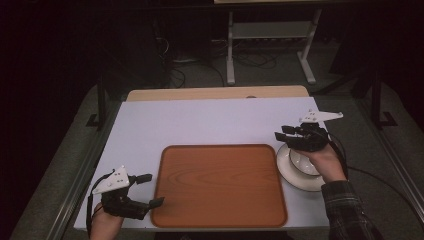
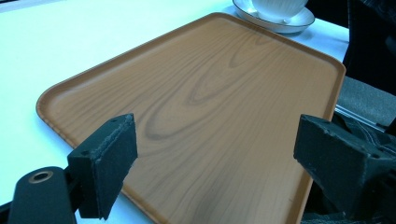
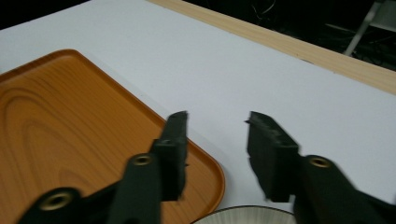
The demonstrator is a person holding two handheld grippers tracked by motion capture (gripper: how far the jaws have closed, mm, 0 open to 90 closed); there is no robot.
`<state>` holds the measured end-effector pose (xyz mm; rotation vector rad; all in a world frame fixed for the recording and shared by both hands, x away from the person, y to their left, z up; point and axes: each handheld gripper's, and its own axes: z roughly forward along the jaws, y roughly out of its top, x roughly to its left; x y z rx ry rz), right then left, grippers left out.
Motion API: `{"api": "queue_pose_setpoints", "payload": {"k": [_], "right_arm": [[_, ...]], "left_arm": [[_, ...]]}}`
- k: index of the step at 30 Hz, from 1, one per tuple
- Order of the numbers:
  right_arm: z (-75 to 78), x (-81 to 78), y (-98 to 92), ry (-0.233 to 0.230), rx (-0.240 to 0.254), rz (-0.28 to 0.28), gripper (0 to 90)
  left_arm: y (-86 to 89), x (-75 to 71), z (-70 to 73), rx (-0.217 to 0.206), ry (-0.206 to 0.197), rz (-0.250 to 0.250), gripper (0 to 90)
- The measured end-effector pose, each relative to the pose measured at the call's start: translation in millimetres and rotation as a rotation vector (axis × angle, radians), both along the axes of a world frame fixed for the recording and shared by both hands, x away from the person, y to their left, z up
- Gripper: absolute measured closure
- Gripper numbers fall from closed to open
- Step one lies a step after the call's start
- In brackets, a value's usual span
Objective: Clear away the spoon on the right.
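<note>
A brown wood-grain tray (image 1: 220, 185) lies on the white table, near its front edge. To its right a white bowl (image 1: 302, 162) stands on a white saucer (image 1: 287, 172). My right gripper (image 1: 280, 132) hovers over the saucer's far edge and points left; its jaws stand partly apart with nothing between them (image 3: 217, 140). The bowl's ribbed rim (image 3: 247, 215) sits just below those jaws. My left gripper (image 1: 155, 189) rests at the tray's front left corner, wide open, and looks across the bare tray (image 2: 210, 84) toward the bowl (image 2: 278, 7).
The white tabletop (image 1: 210, 122) stretches behind the tray, with a light wooden strip (image 1: 215, 93) along its far edge. Beyond that are a dark floor, cables and a metal stand (image 1: 270, 35). A plaid sleeve (image 1: 345, 205) comes in at the bottom right.
</note>
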<state>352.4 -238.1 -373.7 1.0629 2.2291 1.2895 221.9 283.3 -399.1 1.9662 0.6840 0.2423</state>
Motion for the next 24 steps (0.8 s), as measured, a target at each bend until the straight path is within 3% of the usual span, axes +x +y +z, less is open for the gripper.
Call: {"api": "queue_pose_setpoints", "payload": {"k": [1,2,10,18,20,24], "right_arm": [[0.0,0.0,0.0,0.0,0.0,0.0,61.0],[-0.4,1.2,-0.4,0.006,-0.011,-0.015,68.1],[-3.4,4.5,-6.4,0.033,-0.023,-0.053,88.3],[-6.2,7.5,-12.4,0.049,-0.061,-0.099,89.5],[-9.0,8.8,-16.8,0.061,-0.089,-0.138,89.5],[-11.4,9.2,-21.0,0.071,-0.088,-0.153,89.5]], "left_arm": [[0.0,0.0,0.0,0.0,0.0,0.0,13.0],[0.2,0.0,0.1,-0.002,-0.001,0.001,13.0],[0.3,0.3,0.0,-0.005,-0.001,0.001,13.0],[0.5,-0.1,0.1,-0.004,-0.002,0.001,13.0],[0.4,-0.2,0.2,-0.002,-0.003,-0.001,13.0],[0.5,-0.4,0.4,-0.001,-0.003,0.0,13.0]]}}
